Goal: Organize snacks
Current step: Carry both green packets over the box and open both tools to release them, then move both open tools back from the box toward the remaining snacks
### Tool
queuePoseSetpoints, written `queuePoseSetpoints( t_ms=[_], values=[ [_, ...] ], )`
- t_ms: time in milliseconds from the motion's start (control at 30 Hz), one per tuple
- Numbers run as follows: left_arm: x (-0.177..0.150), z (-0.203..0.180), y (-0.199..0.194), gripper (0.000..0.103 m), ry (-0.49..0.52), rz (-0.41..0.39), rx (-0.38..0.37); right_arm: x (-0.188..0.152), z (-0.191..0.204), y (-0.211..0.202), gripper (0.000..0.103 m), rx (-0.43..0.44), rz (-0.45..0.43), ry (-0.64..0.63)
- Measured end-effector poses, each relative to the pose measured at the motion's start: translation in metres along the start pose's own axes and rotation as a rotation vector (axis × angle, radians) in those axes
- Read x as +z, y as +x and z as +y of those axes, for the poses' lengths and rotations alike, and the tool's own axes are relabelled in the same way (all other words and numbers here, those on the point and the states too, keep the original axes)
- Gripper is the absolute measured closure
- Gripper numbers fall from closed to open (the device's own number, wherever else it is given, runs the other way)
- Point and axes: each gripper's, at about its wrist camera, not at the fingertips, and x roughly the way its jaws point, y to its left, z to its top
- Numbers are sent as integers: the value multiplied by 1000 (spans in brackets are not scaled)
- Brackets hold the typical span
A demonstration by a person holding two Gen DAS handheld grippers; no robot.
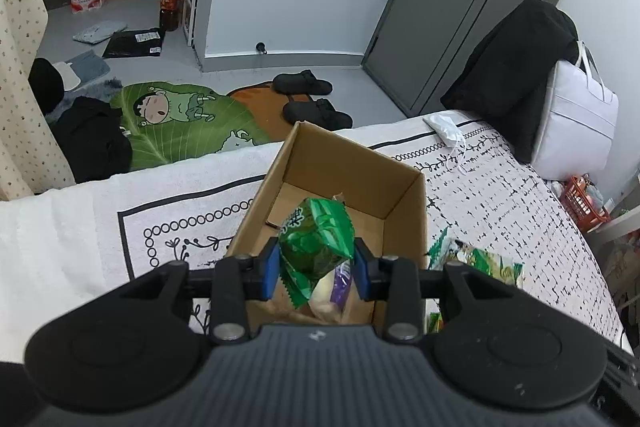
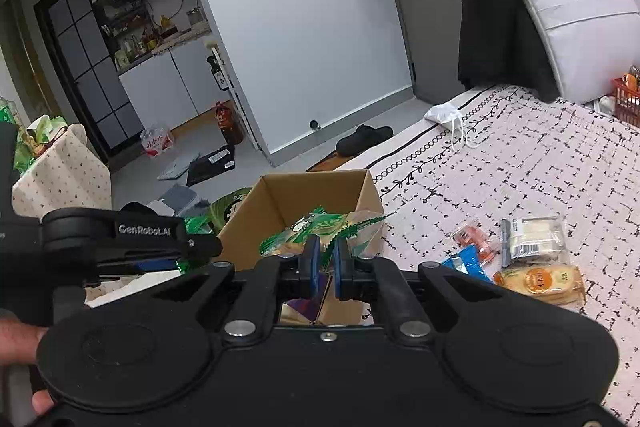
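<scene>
Holding a green snack bag over the open cardboard box on the bed, we are pinching it across its puffy middle with the left tongs. The right tongs are clamping tight on the crimped edge of a green-and-white packet at the box's near rim. Both bags are looking light, crinkly and slippery, so we are judging the sealed edges the safer hold; squeezing the bellies could crush what is inside. More packets are lying loose on the bedspread, well apart from the box.
</scene>
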Motion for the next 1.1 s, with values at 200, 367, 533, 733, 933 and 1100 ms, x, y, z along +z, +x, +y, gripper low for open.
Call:
queuePoseSetpoints(
  t_ms=[200,367,533,733,933,1100],
  values=[
    [9,5,12,54,-26,30,-2,1,1,6,96,19,10,4],
    [11,15,11,39,-72,48,30,0,7,16,96,32,27,-3],
    [16,16,-1,38,-53,26,67,-4,17,25,96,43,45,-24],
    [16,12,-14,38,-23,12,89,-5,28,22,73,37,65,-64],
    [12,7,-30,29,9,-6,64,5,18,0,48,-40,4,-62],
    [7,1,-44,13,27,-25,56,7,7,-18,26,-112,-19,-70]
  ],
)
